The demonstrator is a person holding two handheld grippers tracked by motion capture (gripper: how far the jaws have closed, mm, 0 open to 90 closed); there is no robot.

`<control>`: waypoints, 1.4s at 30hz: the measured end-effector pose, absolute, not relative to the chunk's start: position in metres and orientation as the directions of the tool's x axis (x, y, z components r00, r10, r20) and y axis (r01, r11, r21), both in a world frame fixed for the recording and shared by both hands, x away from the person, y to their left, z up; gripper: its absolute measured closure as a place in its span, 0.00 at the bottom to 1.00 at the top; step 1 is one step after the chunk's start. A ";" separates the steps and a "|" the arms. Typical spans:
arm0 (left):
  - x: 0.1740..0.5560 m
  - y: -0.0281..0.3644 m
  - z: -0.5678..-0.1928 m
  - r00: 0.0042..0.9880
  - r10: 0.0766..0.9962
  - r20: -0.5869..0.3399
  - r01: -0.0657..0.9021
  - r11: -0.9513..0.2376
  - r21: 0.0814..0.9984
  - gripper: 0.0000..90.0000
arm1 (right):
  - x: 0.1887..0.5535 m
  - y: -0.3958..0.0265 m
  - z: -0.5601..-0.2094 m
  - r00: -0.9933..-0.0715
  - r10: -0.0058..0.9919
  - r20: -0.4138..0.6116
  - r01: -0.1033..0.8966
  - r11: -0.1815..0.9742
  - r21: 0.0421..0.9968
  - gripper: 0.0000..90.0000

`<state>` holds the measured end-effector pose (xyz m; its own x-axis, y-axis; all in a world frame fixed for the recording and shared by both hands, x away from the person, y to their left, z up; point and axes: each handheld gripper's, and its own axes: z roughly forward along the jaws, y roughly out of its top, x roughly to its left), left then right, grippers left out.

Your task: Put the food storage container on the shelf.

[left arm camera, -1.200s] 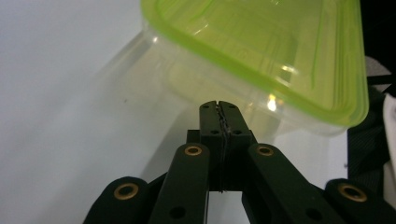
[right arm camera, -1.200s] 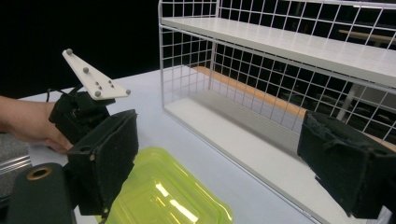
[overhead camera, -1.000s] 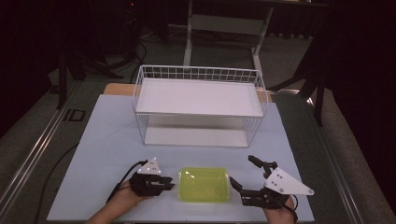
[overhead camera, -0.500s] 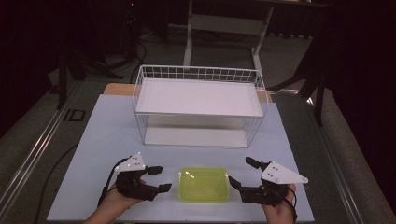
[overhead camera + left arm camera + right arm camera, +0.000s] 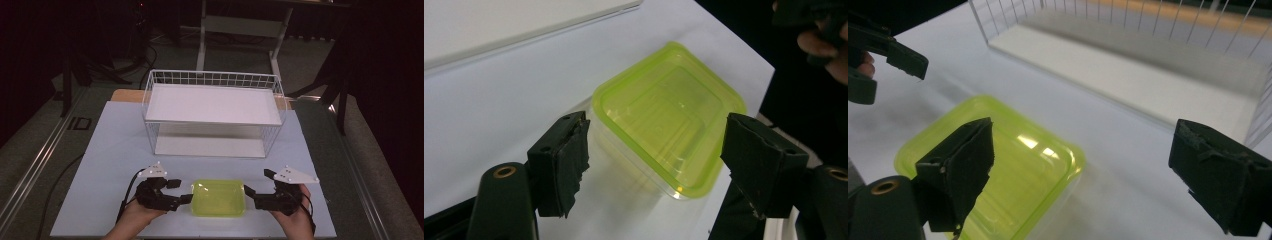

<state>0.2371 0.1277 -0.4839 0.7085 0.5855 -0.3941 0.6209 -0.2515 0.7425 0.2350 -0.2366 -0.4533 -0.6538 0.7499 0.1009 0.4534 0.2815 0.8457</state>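
A yellow-green translucent plastic container [image 5: 218,197] lies on the white table near the front edge. My left gripper [image 5: 180,191] is at its left end and its jaws have just been opening. In the left gripper view the jaws of my left gripper [image 5: 659,150] stand wide apart, with the container [image 5: 669,115] ahead between them and no pad pressing on it. My right gripper [image 5: 257,182] sits open at the container's right end. In the right gripper view its jaws [image 5: 1090,165] are spread wide, and one jaw hangs over the container [image 5: 1013,165].
A white wire basket [image 5: 210,77] with a white shelf board stands farther back at the table's middle. Its lower board [image 5: 1148,70] lies ahead of the right gripper. The table's front edge runs just below both hands.
The left gripper's jaws have opened from nearly shut and the hand has risen a little. The right gripper has shifted slightly toward the container. The container has not moved.
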 end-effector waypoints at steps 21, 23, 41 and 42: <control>0.253 0.108 -0.521 0.513 0.640 -0.572 0.823 -0.177 0.540 0.53 | 0.265 -0.237 -0.511 -0.415 0.703 0.577 0.880 0.150 0.451 0.55; 0.254 0.109 -0.523 0.536 0.619 -0.574 0.814 -0.200 0.545 0.64 | 0.265 -0.236 -0.511 -0.403 0.708 0.581 0.887 0.143 0.440 0.61; 0.242 0.104 -0.516 0.545 0.616 -0.569 0.809 -0.210 0.549 0.80 | 0.253 -0.231 -0.507 -0.413 0.699 0.584 0.880 0.142 0.452 0.83; 0.242 0.104 -0.516 0.545 0.616 -0.569 0.809 -0.210 0.549 0.80 | 0.253 -0.231 -0.507 -0.413 0.699 0.584 0.880 0.142 0.452 0.83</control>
